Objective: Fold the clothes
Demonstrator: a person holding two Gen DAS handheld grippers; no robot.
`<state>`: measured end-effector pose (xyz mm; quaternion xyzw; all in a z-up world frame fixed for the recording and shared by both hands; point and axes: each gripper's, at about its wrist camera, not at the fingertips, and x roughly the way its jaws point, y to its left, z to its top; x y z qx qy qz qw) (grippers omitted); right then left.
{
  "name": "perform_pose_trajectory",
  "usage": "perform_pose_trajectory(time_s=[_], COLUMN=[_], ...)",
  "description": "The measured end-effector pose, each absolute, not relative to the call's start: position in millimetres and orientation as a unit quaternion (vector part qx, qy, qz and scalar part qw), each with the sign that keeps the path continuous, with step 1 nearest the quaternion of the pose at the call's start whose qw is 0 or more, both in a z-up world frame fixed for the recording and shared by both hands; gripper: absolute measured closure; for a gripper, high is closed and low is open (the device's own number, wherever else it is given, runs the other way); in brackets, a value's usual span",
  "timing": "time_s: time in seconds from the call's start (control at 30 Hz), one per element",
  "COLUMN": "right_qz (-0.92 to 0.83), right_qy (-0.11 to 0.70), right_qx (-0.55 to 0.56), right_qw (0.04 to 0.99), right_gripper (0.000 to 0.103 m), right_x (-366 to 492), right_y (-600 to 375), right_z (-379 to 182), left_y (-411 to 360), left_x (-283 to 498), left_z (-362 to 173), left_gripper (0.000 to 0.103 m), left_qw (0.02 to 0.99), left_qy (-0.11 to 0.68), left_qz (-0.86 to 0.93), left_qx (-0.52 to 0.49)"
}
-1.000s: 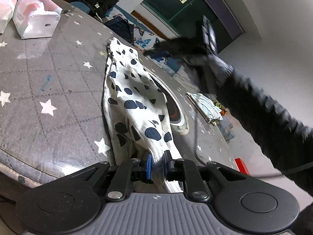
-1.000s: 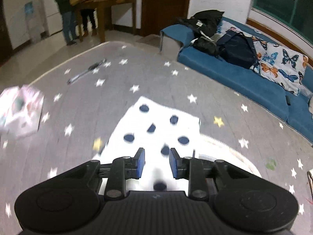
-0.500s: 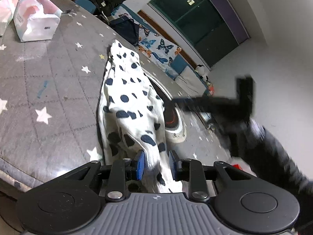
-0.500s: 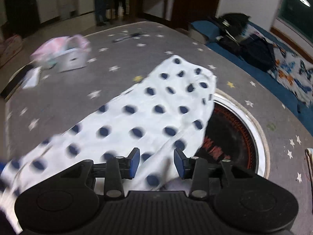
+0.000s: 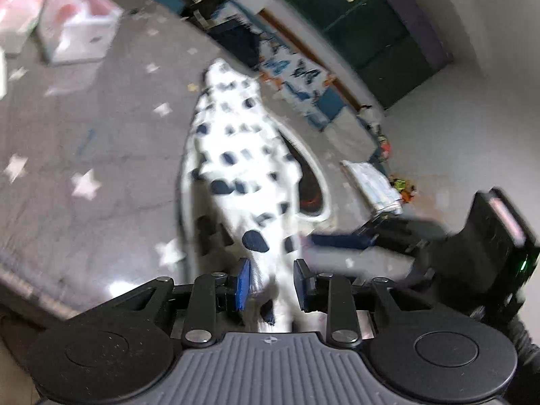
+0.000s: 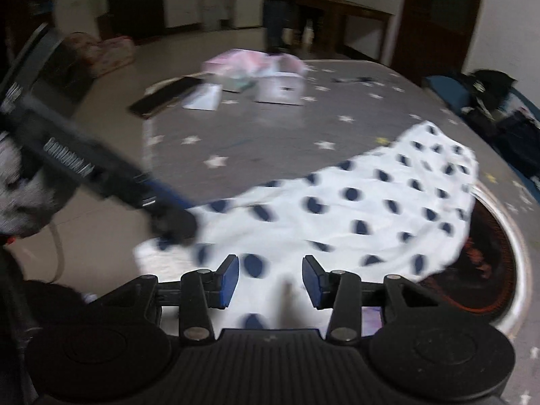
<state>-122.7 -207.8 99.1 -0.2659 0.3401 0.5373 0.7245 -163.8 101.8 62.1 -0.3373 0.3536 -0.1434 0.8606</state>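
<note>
Spotted cloth (image 6: pixel 354 209) half-laid on star-print table (image 5: pixel 84 141)
Left gripper (image 5: pixel 271 281) jaws just eased apart w/ cloth between; right gripper (image 6: pixel 270 281) just widened, empty. Folds left.

Garment (image 6: pixel 354 209): white, dark navy spots. Table cover (image 6: pixel 270 141): grey quilted, white stars, a couple yellow. Gripper pads (image 5: pixel 242 283): blue, black bodies. Tissue packs (image 5: pixel 81 33) at far edge: pink and white. Sofa cushion (image 5: pixel 297 77): butterfly print.

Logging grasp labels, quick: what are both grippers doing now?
Left gripper: jaws open, spotted cloth between, unclamped.
Right gripper: jaws open, holding nothing.
</note>
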Motion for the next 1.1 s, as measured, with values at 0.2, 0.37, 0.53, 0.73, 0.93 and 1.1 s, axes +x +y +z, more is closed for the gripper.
perform_pose_trajectory(time_s=[0.2,0.37,0.53,0.73,0.93,1.1], right_qz=[0.561,0.557,0.566,0.587,0.597,0.597], right_qy=[0.339,0.339,0.348,0.344,0.359,0.362], right_qx=[-0.269,-0.269,-0.256,-0.256,-0.247,-0.232], right_qw=[0.706,0.709,0.702,0.687,0.674,0.677], right_gripper=[0.061,0.061,0.058,0.058,0.058,0.058], right_x=[-145.9,-152.9,-156.5,-167.1,-165.8,-162.8], right_y=[-211.3,-218.0,-215.7,-205.3,-200.5,-207.4], right_z=[99.4,98.8,97.1,88.3,77.1,79.8], left_y=[99.9,108.2,112.3,111.6,132.8,122.5], left_x=[-153.2,-148.1,-150.0,-153.9,-174.2,-165.0], left_z=[63.5,42.3,30.3,31.0,43.1,69.2], left_gripper=[0.071,0.064,0.063,0.058,0.055,0.057], left_qw=[0.845,0.798,0.773,0.789,0.836,0.872], left_qy=[0.353,0.345,0.342,0.369,0.352,0.309], left_qz=[-0.161,-0.175,-0.168,-0.156,-0.109,-0.150], left_qx=[-0.367,-0.462,-0.506,-0.466,-0.407,-0.349])
